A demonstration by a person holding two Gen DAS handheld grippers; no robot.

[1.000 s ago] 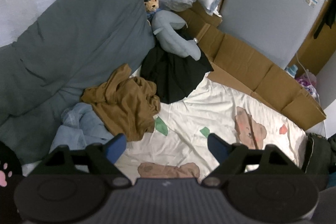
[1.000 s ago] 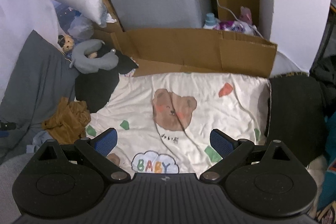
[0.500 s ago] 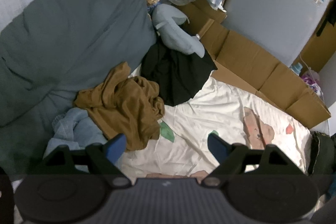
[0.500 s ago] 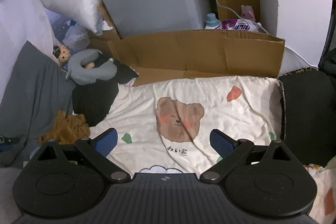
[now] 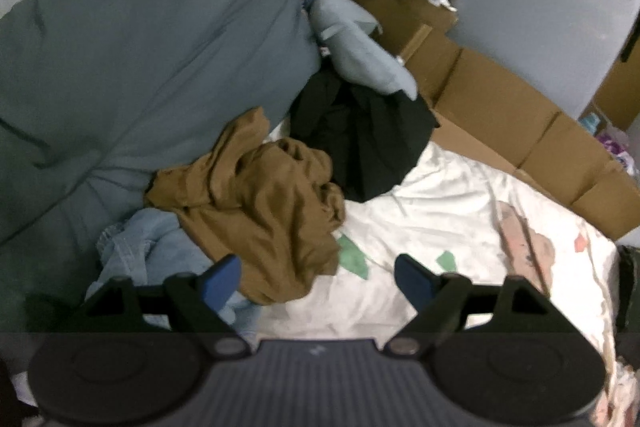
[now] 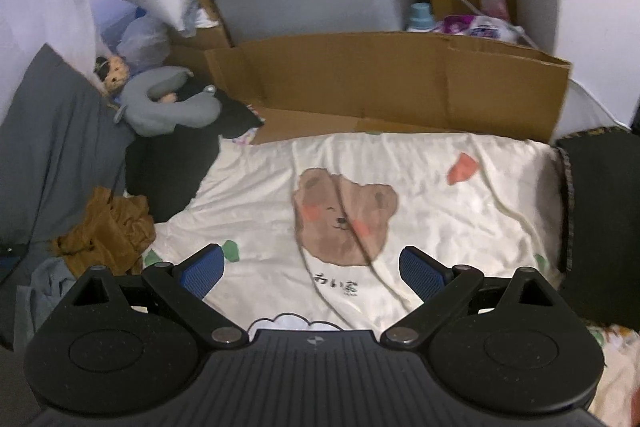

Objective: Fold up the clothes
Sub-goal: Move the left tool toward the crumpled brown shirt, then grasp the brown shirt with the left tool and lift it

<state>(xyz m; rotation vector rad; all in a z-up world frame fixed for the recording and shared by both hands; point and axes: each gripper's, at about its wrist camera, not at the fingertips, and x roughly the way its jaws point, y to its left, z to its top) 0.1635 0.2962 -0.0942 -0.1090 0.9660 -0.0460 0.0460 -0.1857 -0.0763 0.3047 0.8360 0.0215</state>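
So your left gripper (image 5: 316, 277) has its jaws spread wide with nothing in them, hanging over the edge of the crumpled brown garment (image 5: 260, 203). That sits between the light blue jeans (image 5: 160, 251) and a black garment (image 5: 360, 143). Your right gripper (image 6: 312, 273) is wide and empty too, above the bear-print sheet (image 6: 440, 227).
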